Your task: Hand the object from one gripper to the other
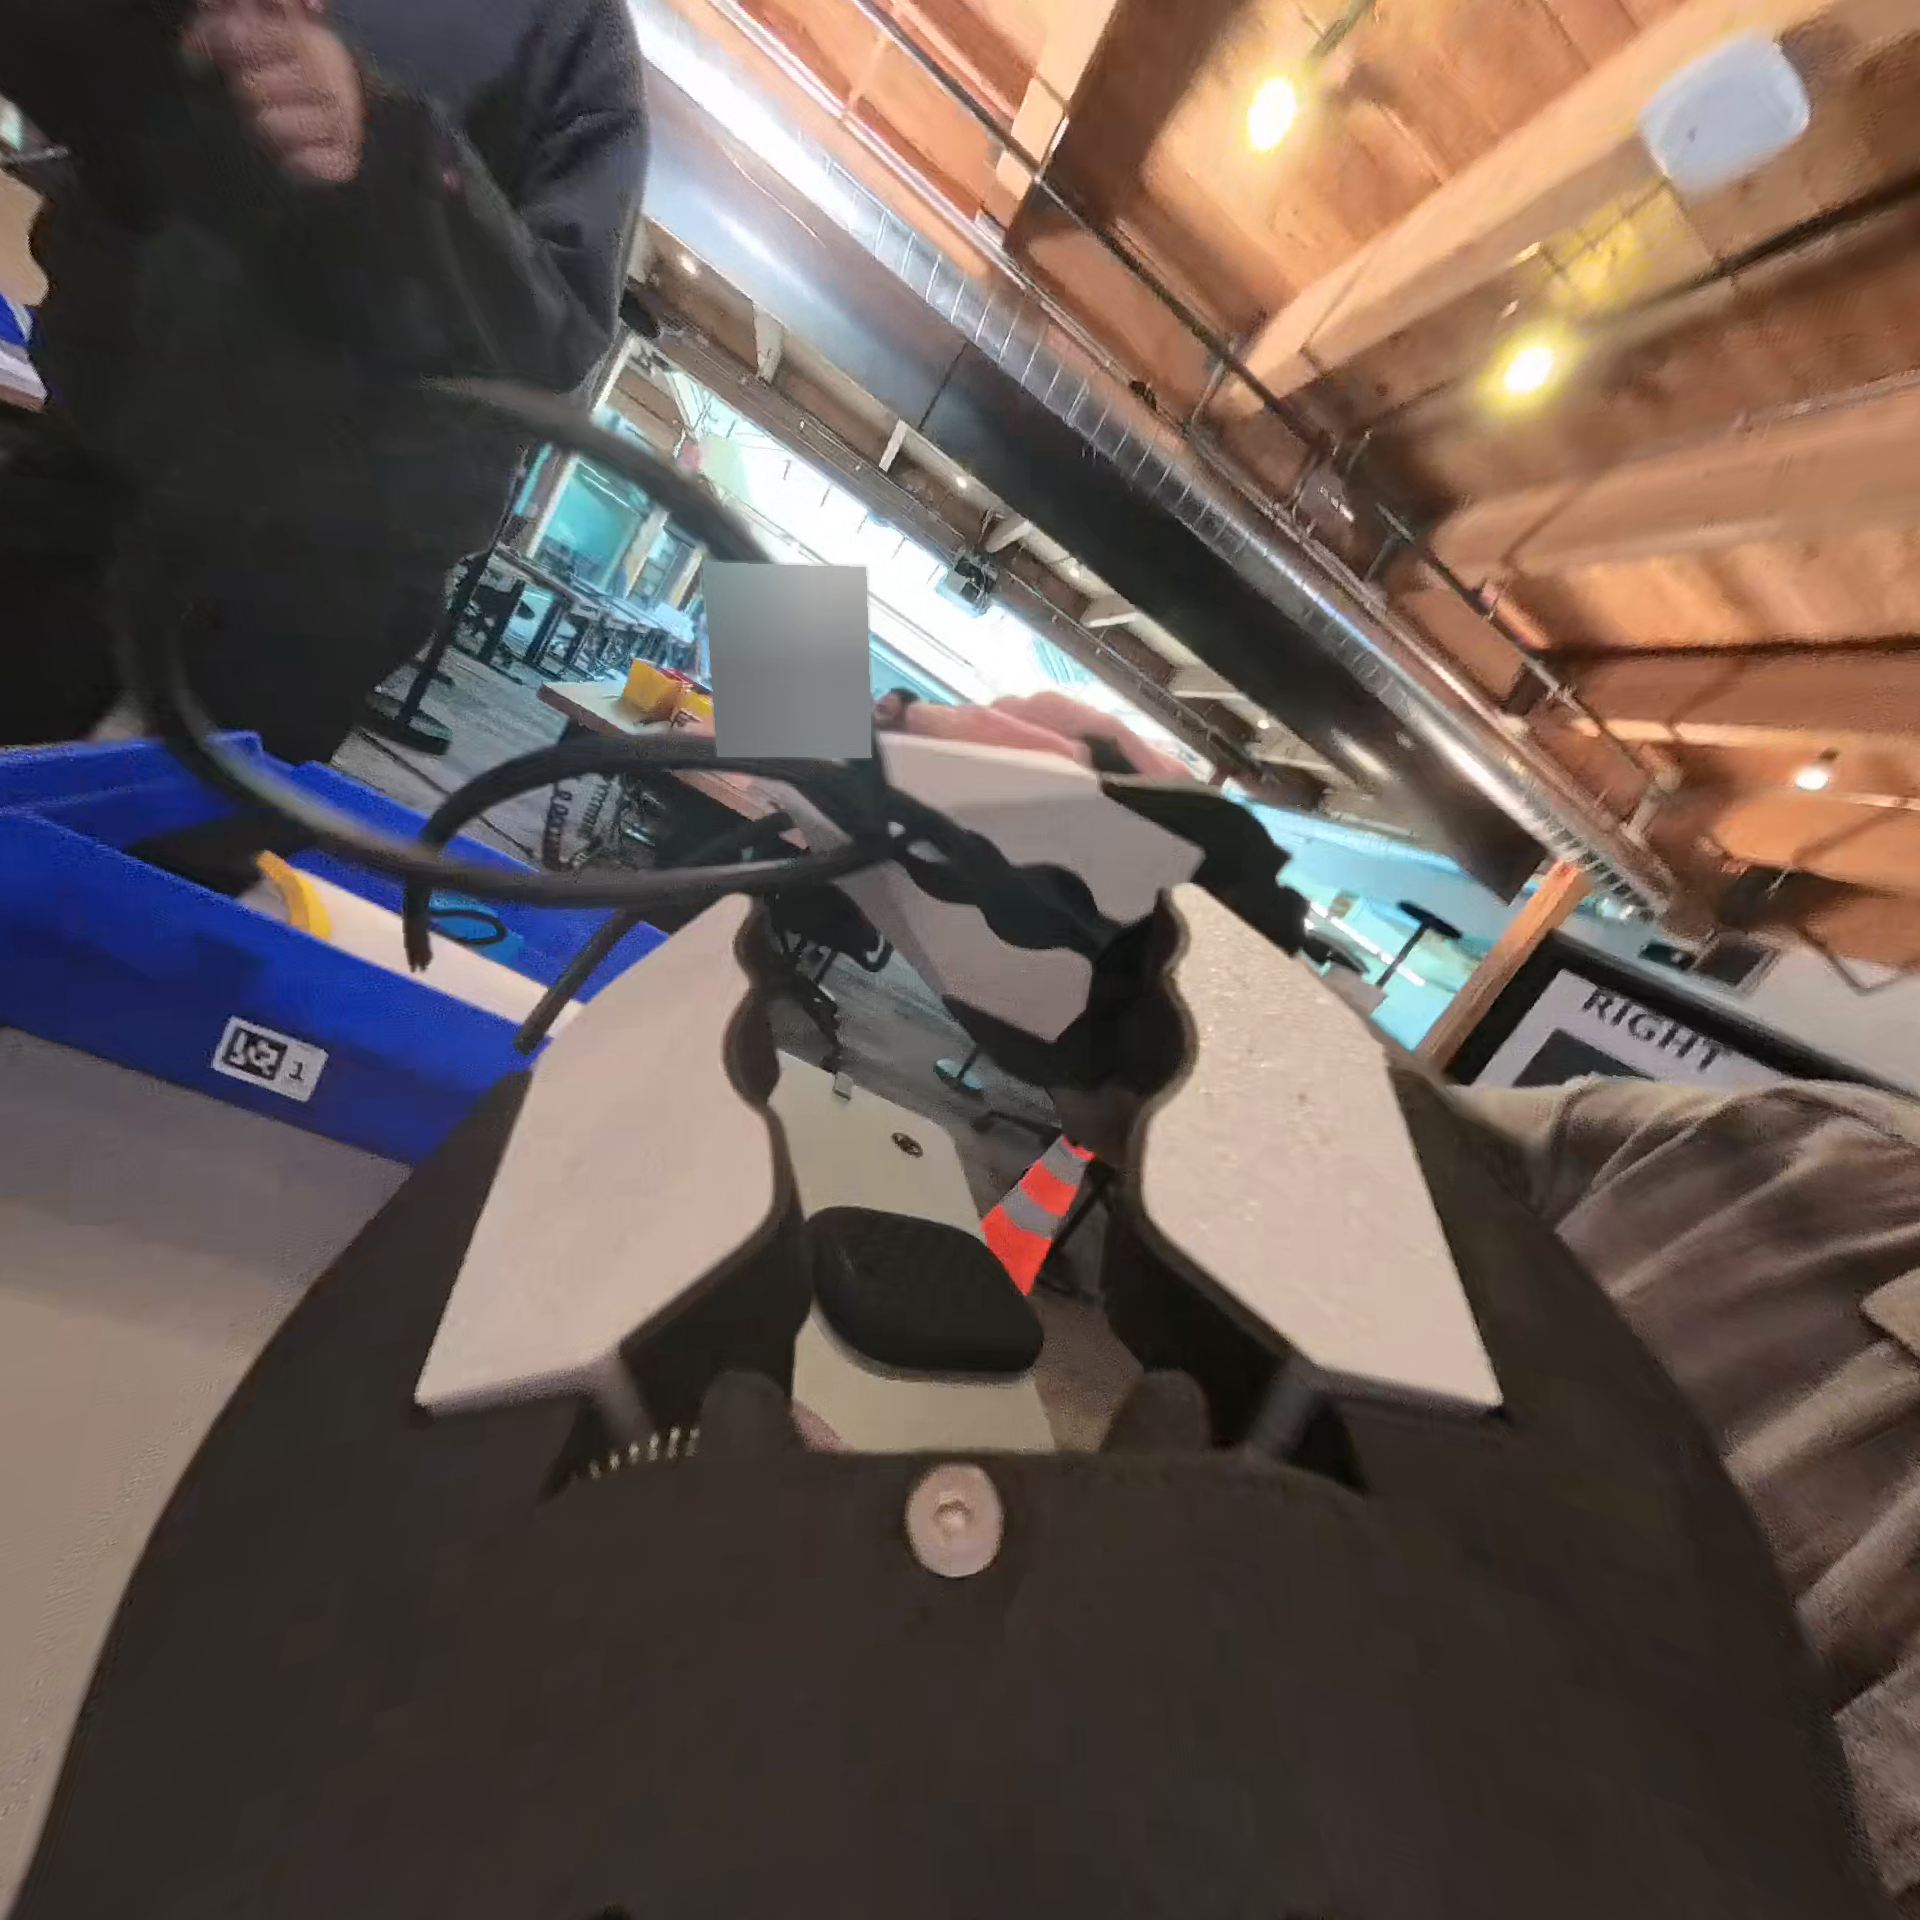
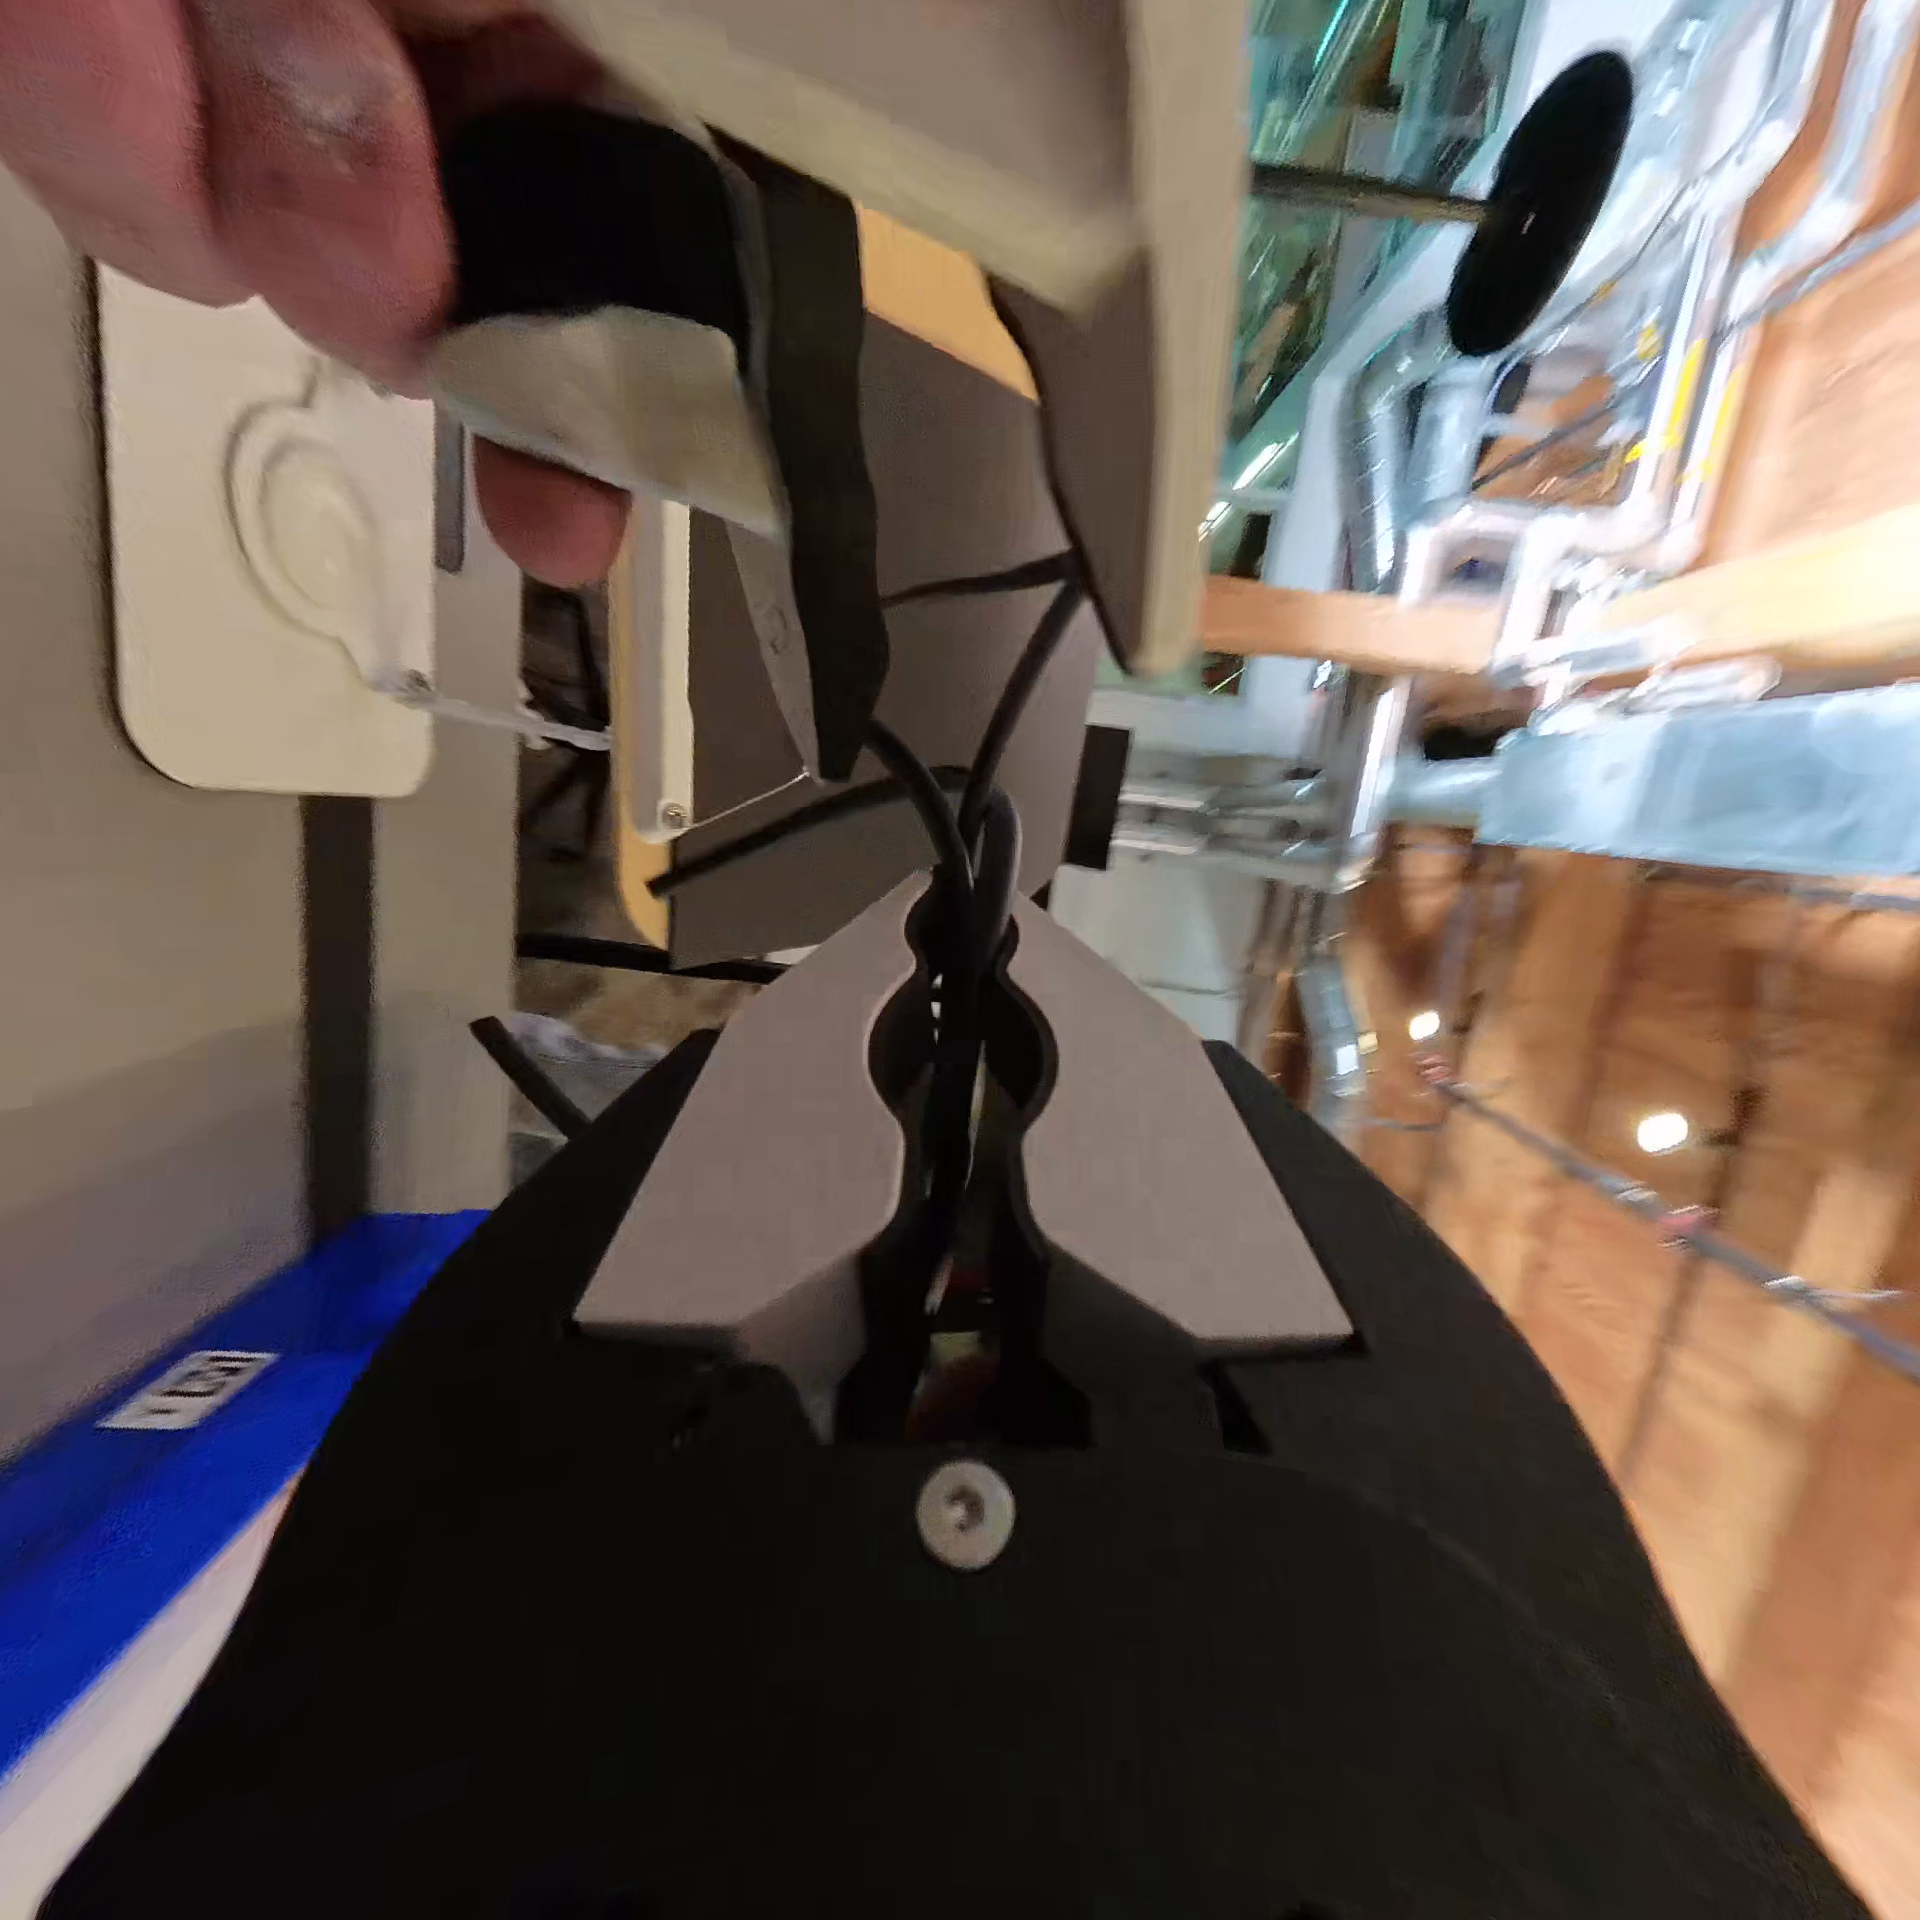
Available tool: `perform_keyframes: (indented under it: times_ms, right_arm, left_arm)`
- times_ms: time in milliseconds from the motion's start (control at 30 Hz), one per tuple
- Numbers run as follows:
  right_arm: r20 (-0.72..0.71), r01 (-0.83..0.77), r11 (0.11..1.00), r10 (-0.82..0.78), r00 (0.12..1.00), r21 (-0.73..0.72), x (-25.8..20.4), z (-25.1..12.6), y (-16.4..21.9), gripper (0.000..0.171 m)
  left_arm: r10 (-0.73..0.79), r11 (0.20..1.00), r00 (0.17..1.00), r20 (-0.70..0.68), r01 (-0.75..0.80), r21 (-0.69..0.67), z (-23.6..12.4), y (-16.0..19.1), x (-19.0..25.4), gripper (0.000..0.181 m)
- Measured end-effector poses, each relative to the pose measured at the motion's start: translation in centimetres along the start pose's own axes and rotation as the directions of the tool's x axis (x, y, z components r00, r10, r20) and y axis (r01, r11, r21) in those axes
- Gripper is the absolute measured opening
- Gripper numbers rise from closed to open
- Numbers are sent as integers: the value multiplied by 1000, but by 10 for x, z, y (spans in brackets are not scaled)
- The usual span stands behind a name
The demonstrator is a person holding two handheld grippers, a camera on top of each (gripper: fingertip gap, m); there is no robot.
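A black cable [image 2: 961,862] is clamped between the grey fingers of my right gripper [image 2: 966,914], which is shut on it. Its strands run up between the jaws of my left gripper [image 2: 987,717], held by a hand [image 2: 260,177] just beyond; those jaws stand apart on either side of the strands. In the left wrist view my left gripper [image 1: 961,914] is open, with the right gripper [image 1: 987,883] straight ahead between its fingertips. The cable [image 1: 623,883] loops out to the left from there, with loose ends hanging.
A blue bin [image 1: 156,935] sits on the grey table [image 1: 104,1299] at the left; it also shows in the right wrist view [image 2: 156,1455]. A person in dark clothes [image 1: 312,364] stands behind it. A grey-brown sleeve [image 1: 1714,1299] is at the right. An orange cone [image 1: 1039,1205] stands on the floor below.
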State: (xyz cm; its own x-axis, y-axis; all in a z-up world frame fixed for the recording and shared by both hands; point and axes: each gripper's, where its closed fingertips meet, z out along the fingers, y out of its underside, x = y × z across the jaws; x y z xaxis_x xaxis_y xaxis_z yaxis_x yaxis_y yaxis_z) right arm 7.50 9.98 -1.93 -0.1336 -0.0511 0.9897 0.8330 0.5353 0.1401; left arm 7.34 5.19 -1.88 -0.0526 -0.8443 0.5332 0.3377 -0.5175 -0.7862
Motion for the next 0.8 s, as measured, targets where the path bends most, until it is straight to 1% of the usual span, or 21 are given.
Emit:
perform_keyframes:
  times_ms: [67, 167, 233, 400, 467, 633, 700, 800]
  right_arm:
    - [-44, 114, 993, -113, 993, 22, -5, -1, -9, 0]
    - [-106, 243, 969, -238, 966, 42, -10, -2, -19, 0]
    - [-129, 271, 962, -263, 956, 48, -11, -3, -22, 0]
    - [-142, 307, 949, -296, 945, 64, -16, -4, -21, 0]
    - [-136, 305, 951, -295, 946, 57, -19, -3, -18, 0]
    - [-142, 248, 967, -238, 961, 62, -19, -1, -16, 0]
    - [-118, 190, 979, -181, 976, 68, -20, 0, -16, 0]
    - [-61, 61, 995, -56, 997, 84, -22, 2, -15, 0]
  left_arm:
    - [-25, 1000, 999, 30, 24, 20, 1, 1, -8, 70]
    - [-98, 991, 994, 42, 94, 93, 0, -2, -17, 64]
    - [-114, 986, 991, 66, 105, 126, -3, -2, -26, 41]
    - [-123, 977, 991, 54, 111, 182, -5, -3, -29, 17]
    - [-103, 977, 993, 59, 90, 192, -6, -4, -29, 11]
    - [-46, 981, 997, 64, 33, 193, -7, -6, -24, 9]
    - [-16, 981, 997, 80, 0, 196, -7, -6, -24, 9]
    - [39, 979, 995, 97, -58, 194, -8, -7, -24, 9]
